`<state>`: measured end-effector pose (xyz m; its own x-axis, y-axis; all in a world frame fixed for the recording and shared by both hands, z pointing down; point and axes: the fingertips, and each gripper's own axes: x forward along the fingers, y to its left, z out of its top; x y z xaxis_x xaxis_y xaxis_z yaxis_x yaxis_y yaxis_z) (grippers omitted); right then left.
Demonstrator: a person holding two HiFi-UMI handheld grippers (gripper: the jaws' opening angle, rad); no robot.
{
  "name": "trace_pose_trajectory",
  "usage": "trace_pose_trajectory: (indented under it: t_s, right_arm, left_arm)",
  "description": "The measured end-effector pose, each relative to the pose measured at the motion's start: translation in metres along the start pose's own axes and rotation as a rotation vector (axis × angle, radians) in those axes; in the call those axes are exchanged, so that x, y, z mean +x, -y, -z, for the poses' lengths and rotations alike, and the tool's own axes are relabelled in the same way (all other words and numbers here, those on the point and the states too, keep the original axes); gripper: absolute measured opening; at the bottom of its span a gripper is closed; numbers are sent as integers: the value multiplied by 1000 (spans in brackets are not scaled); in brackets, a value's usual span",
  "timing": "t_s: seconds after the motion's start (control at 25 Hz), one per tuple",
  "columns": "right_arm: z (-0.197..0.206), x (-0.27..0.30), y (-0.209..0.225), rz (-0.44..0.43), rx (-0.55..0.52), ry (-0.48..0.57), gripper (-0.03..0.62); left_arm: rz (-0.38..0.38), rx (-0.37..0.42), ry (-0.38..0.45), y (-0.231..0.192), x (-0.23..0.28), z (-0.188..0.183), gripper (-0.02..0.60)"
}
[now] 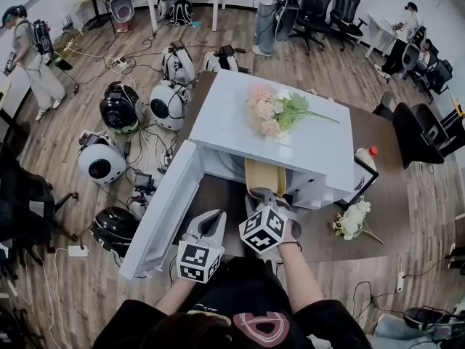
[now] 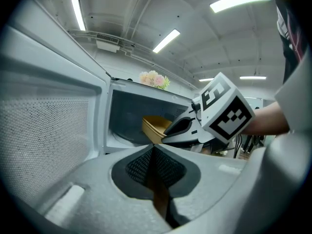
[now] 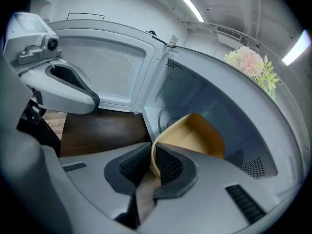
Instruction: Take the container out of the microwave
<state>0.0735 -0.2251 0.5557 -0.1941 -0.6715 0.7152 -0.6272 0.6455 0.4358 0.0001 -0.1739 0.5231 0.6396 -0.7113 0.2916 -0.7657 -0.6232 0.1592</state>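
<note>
We see the tan container (image 1: 263, 176) at the mouth of the white microwave (image 1: 232, 129). Its far part sits inside the cavity and its near edge reaches out toward us at the opening. In the right gripper view the container (image 3: 197, 133) lies straight ahead of the right claw (image 3: 152, 161), tilted with its open side facing us and its near rim running down between the two pads. The right claw (image 1: 266, 195) is closed on that rim: one pad is inside the wall, the other outside, and both press on it with only the thin wall between them.

The left claw (image 1: 213, 218) hangs beside the right one, in front of the opening and close to the open door (image 1: 156, 213), which swings out to the left over the edge of the brown bench (image 1: 385, 195). In its own view the left claw (image 2: 153, 151) has its pads meeting at the tips with nothing between them, and it touches neither the door (image 2: 46, 140) nor the container (image 2: 155, 125), which shows further in behind the right claw.

A bunch of pink flowers (image 1: 270, 112) lies on top of the microwave.
</note>
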Motion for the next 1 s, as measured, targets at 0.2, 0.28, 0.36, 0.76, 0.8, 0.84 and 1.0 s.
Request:
trace_pose_trajectory:
  t_s: [0.2,0.28,0.36,0.76,0.8,0.84,1.0]
  right_arm:
    - [3,-3,-8,-5,2,-12,38]
    - [4,-4,-11,-5,-3,-16,38]
    - [5,-5,-14,-9,-3,-21,38]
    - [9,-10,-22,-5,23,-33,38]
    - [9,-11,-23,-3,25,-32,38]
    - [9,-12,-23,-2,26,-32,38]
    - [10,-17,-27,3,30,-35,38]
  left_arm:
    - [10,3,-1,2,-2,2,9]
    - [13,4,-4,2,-3,3,9]
    - [17,5,-8,3,-5,4,9]
    - [44,16,-17,11,-8,7,9]
    - [46,17,-17,11,-8,7,9]
    - [48,18,-18,12,-9,8,9]
    - [55,19,-18,13,-11,9,9]
